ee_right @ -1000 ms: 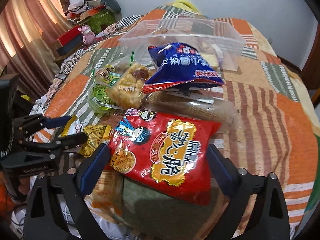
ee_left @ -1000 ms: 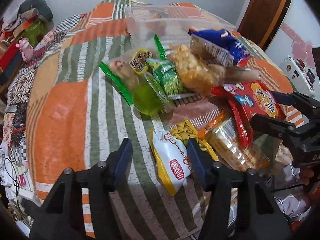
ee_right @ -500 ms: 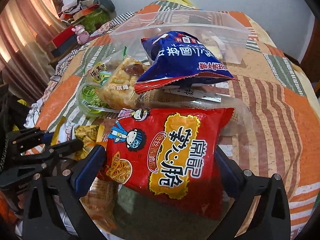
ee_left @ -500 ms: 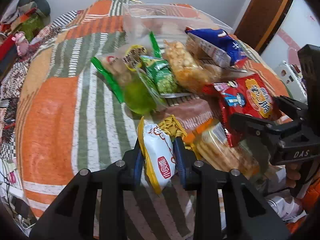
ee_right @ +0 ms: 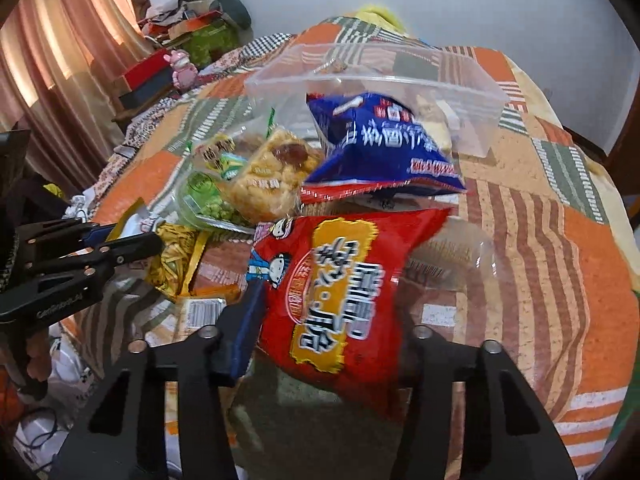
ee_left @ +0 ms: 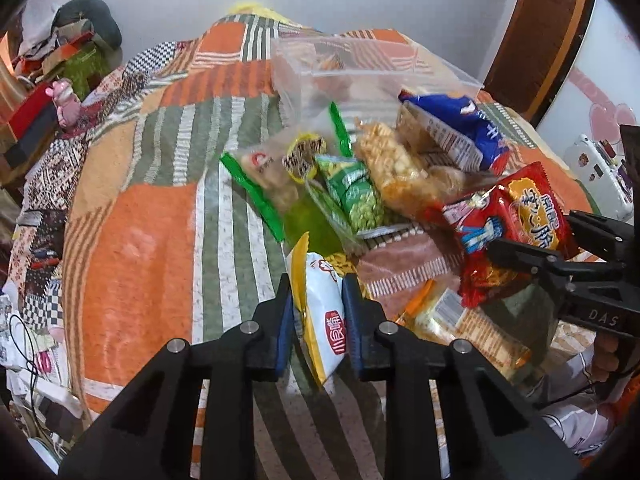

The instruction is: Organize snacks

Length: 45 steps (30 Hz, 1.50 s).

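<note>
You are clamping the left gripper point(ee_left: 316, 312) on the small white and yellow snack packet point(ee_left: 320, 320), its jaws having just been closing until the blue pads pinch the packet across its width. The packet is standing on edge at the near end of the snack pile on the patchwork bedspread point(ee_left: 140, 248), which probably makes it easy to lift clear without dragging its neighbours.

Your right gripper point(ee_right: 326, 320) has just been closing too, and it is now squeezing the red noodle-snack bag point(ee_right: 336, 292); the bag is buckling and tilting up off the pile, so the grip looks firm.

The clear plastic bin point(ee_right: 476, 92) is sitting at the far end of the pile, open side up, likely the destination for both packets. The blue bag point(ee_right: 380, 144) is leaning against its front wall, so you will probably need to carry over it.
</note>
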### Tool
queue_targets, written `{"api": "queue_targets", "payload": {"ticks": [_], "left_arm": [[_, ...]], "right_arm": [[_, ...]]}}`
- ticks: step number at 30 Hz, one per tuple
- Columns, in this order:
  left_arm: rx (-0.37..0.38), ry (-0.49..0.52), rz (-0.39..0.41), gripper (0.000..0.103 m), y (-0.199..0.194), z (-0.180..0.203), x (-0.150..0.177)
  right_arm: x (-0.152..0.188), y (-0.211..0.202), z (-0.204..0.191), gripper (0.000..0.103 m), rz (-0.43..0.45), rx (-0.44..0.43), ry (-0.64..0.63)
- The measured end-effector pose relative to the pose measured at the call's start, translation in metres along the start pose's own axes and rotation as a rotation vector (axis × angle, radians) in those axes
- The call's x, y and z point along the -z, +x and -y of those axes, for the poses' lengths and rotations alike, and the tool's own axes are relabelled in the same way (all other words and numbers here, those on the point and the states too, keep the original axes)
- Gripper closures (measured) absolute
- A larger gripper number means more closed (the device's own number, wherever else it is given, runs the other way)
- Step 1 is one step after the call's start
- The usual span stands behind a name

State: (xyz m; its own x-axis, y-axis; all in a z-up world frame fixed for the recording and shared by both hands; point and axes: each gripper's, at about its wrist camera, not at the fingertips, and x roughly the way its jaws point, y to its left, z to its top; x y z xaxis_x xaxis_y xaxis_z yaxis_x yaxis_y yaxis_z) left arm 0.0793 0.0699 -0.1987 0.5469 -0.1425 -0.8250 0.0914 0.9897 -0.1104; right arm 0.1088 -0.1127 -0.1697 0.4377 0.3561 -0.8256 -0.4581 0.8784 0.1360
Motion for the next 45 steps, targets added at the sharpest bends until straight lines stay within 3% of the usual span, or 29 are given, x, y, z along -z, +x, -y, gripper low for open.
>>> {"api": "queue_targets", "payload": {"ticks": [6, 15, 17, 30, 33, 34, 36, 37, 38, 45], "left_arm": [[-0.015, 0.018, 0.054, 0.081, -0.011, 0.003, -0.016], [-0.024, 0.006, 0.138, 0.085, -0.030, 0.000, -0.041], [-0.017, 0.004, 0.150, 0.103, -0.033, 0.001, -0.046], [-0.015, 0.003, 0.217, 0.103, -0.048, 0.003, -0.066], [-0.010, 0.005, 0.195, 0.102, -0.050, 0.000, -0.068], [-0.004, 0.003, 0.178, 0.099, -0.048, -0.001, -0.067], [-0.033, -0.006, 0.132, 0.074, -0.039, -0.007, -0.061], [-0.049, -0.010, 0.117, 0.050, -0.035, -0.008, -0.057], [-0.067, -0.016, 0.106, 0.039, -0.030, -0.010, -0.052], [-0.076, -0.035, -0.054, 0.039, 0.011, -0.022, -0.013]], "right_arm": [[-0.006, -0.012, 0.011, 0.077, 0.025, -0.054, 0.027], [-0.008, -0.017, 0.003, 0.080, 0.053, -0.046, -0.016], [-0.011, -0.023, 0.002, 0.083, 0.070, -0.055, -0.023], [-0.036, -0.060, 0.011, 0.084, 0.203, -0.056, -0.014], [-0.039, -0.065, 0.018, 0.084, 0.220, -0.058, 0.002], [-0.040, -0.066, 0.020, 0.084, 0.223, -0.058, 0.008], [-0.040, -0.068, 0.023, 0.084, 0.232, -0.060, 0.020], [-0.040, -0.070, 0.024, 0.084, 0.236, -0.060, 0.025], [-0.041, -0.071, 0.026, 0.084, 0.241, -0.060, 0.029], [-0.043, -0.078, 0.032, 0.084, 0.263, -0.058, 0.041]]}}
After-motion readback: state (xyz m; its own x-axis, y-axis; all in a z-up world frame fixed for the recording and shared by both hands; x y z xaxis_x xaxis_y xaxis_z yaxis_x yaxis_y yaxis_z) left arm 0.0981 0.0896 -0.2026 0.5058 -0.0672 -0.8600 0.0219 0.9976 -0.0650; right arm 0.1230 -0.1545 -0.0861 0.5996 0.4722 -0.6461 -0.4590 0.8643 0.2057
